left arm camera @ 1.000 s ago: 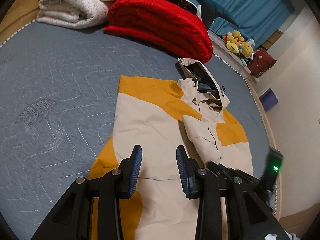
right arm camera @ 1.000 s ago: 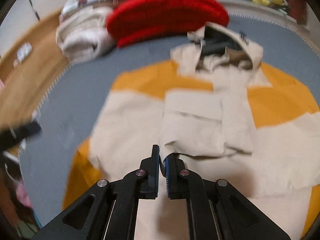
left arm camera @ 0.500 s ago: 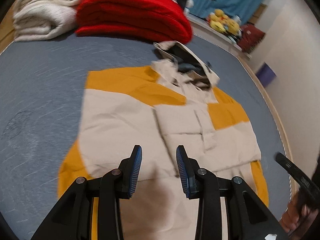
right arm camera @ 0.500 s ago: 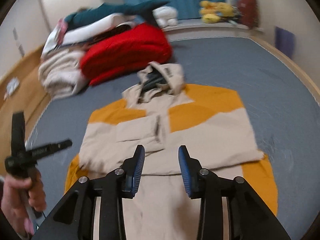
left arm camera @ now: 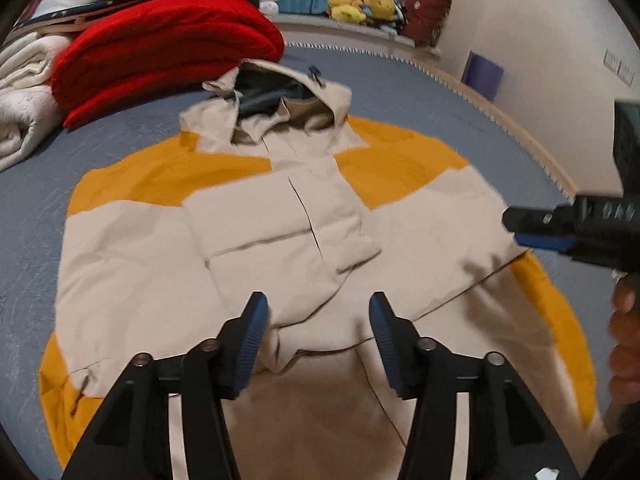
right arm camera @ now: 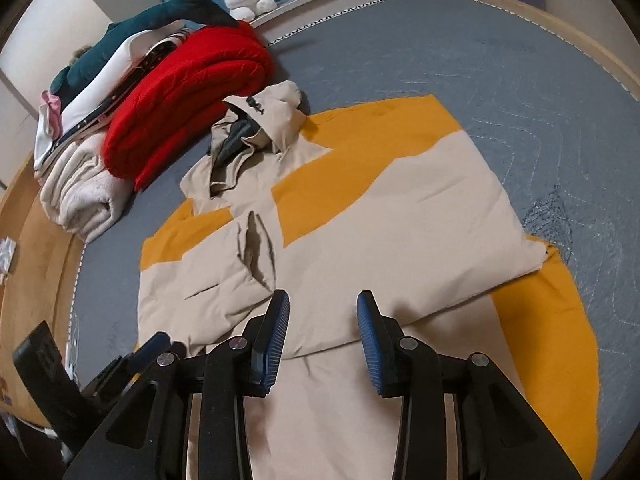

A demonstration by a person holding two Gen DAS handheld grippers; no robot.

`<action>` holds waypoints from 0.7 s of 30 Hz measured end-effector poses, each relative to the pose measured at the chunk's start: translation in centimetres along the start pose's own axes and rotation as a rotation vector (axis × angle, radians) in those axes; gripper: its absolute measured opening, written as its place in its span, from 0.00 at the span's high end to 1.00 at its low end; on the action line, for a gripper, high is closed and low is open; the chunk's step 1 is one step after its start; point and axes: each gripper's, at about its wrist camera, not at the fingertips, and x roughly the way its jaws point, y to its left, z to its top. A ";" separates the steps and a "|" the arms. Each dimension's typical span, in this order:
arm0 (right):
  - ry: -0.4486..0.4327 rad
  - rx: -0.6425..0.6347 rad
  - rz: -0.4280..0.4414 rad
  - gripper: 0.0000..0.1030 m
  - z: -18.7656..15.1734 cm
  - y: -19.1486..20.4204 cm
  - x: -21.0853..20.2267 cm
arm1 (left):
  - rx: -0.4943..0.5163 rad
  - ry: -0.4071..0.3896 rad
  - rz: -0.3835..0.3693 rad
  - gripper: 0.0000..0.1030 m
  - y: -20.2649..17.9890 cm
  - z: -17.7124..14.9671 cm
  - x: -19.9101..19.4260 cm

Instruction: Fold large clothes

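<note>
A beige and mustard hooded jacket lies face up on the grey mattress, with its hood toward the far bedding. Both sleeves are folded in across the chest. My left gripper hovers over the lower chest with its jaws opening and no cloth between the pads. My right gripper is open above the jacket near the folded sleeve edge, holding nothing. In the left wrist view the right gripper hangs over the jacket's right side. The left gripper shows at lower left of the right wrist view.
A folded red blanket and a rolled white blanket lie just beyond the hood. A plush shark tops that pile. Yellow plush toys sit on the far ledge, and a purple box stands by the wall. A wooden rim edges the mattress.
The right jaws went from shut to open. The left jaws spread wider. Both grippers swung sideways over the jacket, and the left one sank closer to it.
</note>
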 end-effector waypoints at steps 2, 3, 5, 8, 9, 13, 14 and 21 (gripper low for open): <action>0.031 0.041 -0.009 0.64 0.1 -1.0 0.8 | 0.010 0.027 0.031 0.52 -0.1 -0.4 1.5; 0.049 0.070 -0.022 0.64 0.1 -1.7 1.3 | 0.006 0.034 0.045 0.52 0.0 -0.5 2.1; 0.087 0.120 -0.034 0.64 0.0 -2.8 2.2 | -0.002 0.053 0.074 0.52 0.2 -0.5 3.2; 0.138 0.187 -0.038 0.64 -0.3 -4.4 3.5 | 0.042 0.085 0.120 0.52 -0.1 -0.7 4.3; 0.158 0.216 -0.036 0.64 -0.4 -5.0 3.9 | 0.061 0.085 0.129 0.51 -0.2 -0.8 4.4; 0.202 0.316 -0.044 0.64 -0.9 -7.3 5.3 | 0.041 0.081 0.166 0.80 1.0 -0.6 3.9; 0.211 0.343 -0.036 0.64 -1.0 -7.9 5.6 | -0.006 0.064 0.187 0.88 2.0 -0.2 3.2; 0.188 0.402 -0.072 0.92 -0.8 -9.2 5.5 | -0.569 -0.091 0.126 0.82 9.7 -1.2 -4.8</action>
